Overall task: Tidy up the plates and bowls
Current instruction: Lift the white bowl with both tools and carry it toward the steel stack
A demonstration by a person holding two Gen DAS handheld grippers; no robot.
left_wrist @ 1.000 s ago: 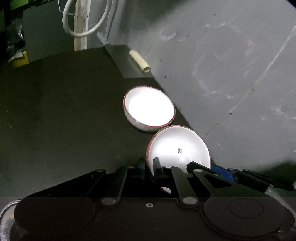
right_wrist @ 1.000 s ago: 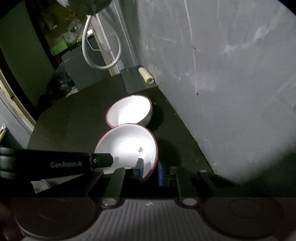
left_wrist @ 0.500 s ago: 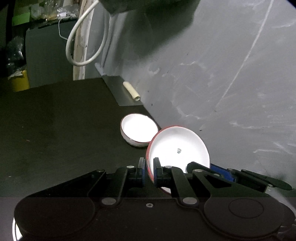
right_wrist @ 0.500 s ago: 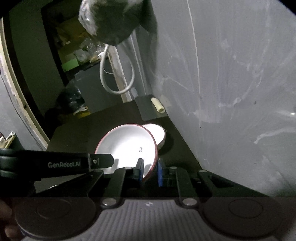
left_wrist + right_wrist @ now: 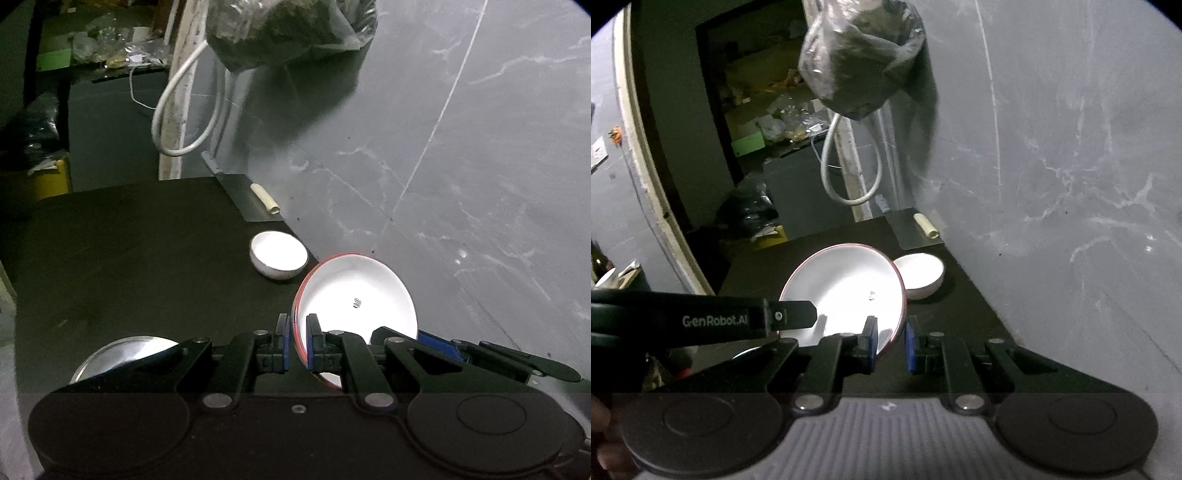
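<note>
A white bowl with a red rim [image 5: 356, 301] is held in the air, tilted, between both grippers. My left gripper [image 5: 297, 343] is shut on its left rim. My right gripper [image 5: 890, 341] is shut on its right rim, and the same bowl [image 5: 846, 291] shows in the right wrist view. A second, smaller white bowl [image 5: 279, 254] stands on the black table near the wall; it also shows in the right wrist view [image 5: 921, 273], partly hidden behind the held bowl.
A metal plate [image 5: 125, 352] lies on the black table [image 5: 129, 266] at the near left. A grey wall [image 5: 461, 166] runs along the right. A cream tube [image 5: 264, 199] lies on a grey sheet at the far corner. A plastic bag [image 5: 291, 29] hangs above.
Both grippers have lifted the red-rimmed bowl up and back from the table. The small bowl now looks farther away and lower. The metal plate has come into the left view.
</note>
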